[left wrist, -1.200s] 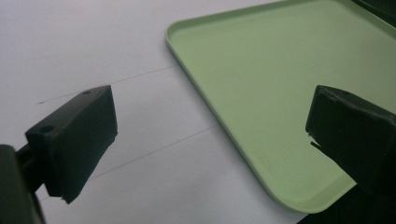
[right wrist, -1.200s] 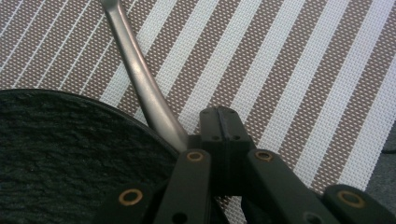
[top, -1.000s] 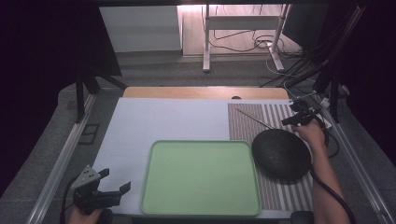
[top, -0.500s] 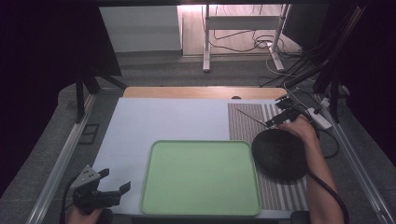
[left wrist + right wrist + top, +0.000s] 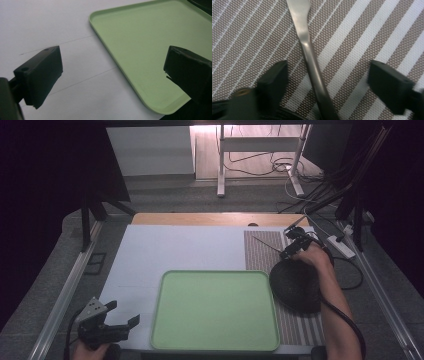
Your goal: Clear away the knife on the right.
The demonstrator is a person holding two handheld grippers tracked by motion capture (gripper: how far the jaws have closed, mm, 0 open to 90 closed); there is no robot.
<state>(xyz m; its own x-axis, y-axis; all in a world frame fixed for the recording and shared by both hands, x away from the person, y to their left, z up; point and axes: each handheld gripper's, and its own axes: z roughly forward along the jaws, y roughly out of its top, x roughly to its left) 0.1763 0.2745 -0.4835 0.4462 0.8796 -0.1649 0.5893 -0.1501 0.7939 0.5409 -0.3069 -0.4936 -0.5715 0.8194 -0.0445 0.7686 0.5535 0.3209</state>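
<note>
Metal utensil handle [image 5: 312, 62] lies on striped mat [image 5: 265, 252] at far right corner of surface [image 5: 190, 247], just beyond black bowl [image 5: 296, 285]. Long axis runs away from your R gripper [image 5: 327, 82], betw its jaws, nothing touching yet. R jaws fairly wide, just been closing. L gripper [image 5: 112, 72] wide, empty, near left corner by green tray [image 5: 215, 310], well apart. R hand nearer: close across handle.
</note>
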